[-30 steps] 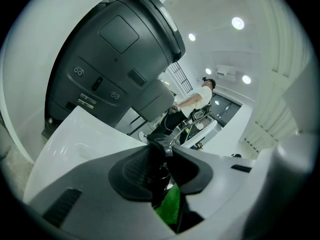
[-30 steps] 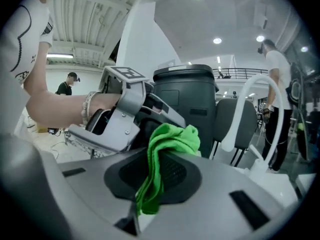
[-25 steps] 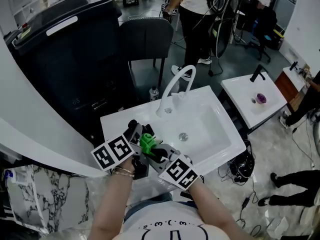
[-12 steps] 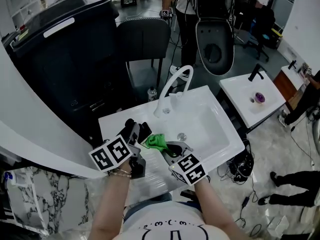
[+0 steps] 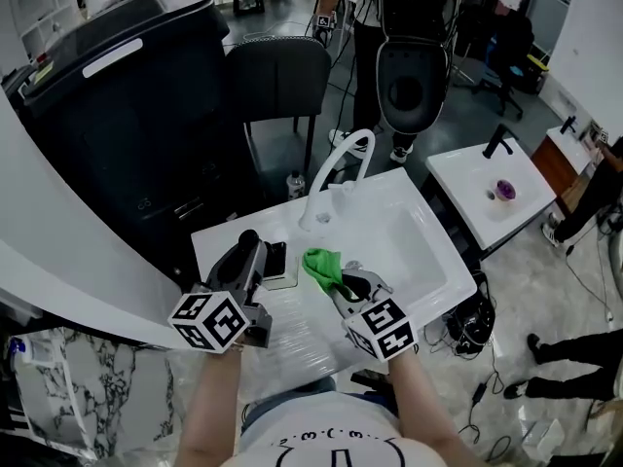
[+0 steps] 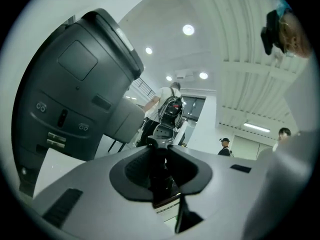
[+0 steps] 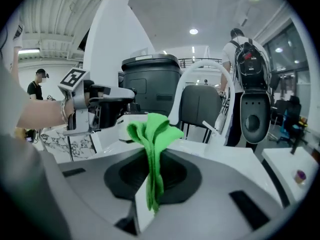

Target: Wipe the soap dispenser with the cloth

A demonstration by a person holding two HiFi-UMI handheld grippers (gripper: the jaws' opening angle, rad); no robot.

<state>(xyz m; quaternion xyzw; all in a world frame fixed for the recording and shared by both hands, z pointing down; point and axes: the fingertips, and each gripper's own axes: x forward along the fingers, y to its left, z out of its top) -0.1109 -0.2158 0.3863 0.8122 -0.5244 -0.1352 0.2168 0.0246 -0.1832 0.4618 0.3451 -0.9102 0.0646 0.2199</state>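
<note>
My left gripper holds the dark soap dispenser over the left deck of the white sink. In the left gripper view the dispenser sits pinched between the jaws of the left gripper, which have just been closing a little further on it. My right gripper is shut on the green cloth, which bunches up beyond its tips just right of the dispenser and apart from it. In the right gripper view the cloth stands up from the right gripper, with the left gripper at its left.
A curved white faucet rises at the sink's back edge. Behind it stand a dark chair and a large black bin. A second small sink is to the right. A person carrying a dark backpack stands beyond.
The right gripper has drawn the cloth away from the dispenser, to the right. The left gripper has lifted and rolled with the dispenser still held.
</note>
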